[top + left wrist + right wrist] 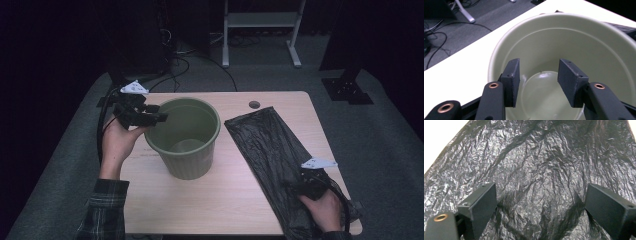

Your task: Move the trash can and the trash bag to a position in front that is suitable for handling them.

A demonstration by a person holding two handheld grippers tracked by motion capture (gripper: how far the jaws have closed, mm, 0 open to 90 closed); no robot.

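Seen from above, a light wood table stands in a dark room w/ grey carpet around it. A person's two forearms come in from the bottom edge, each hand holding a black two-jaw gripper. The left gripper sits at the left rim of a green plastic bin, which stands upright on the table, left of centre, its mouth open to the camera. In the left gripper view the left gripper has its jaws partly apart, nothing between them; they hang just over the near rim of the bin, looking down into its pale inside & round base. The pads don't touch the wall as far as can be seen. The left sleeve is plaid. To the right of the bin, just beside it but apart, a black bin bag lies flat & crinkled, running diagonally from near the table's far edge down to the near right corner. The right gripper rests low on the bag's near end, w/ a grey three-cornered plate on top. In the right gripper view the right gripper has its jaws spread wide, the creased, glossy bag lying under & between them; the pads aren't pressing on it. A small round cable hole marks the table's far side. White desk legs & cables show beyond.
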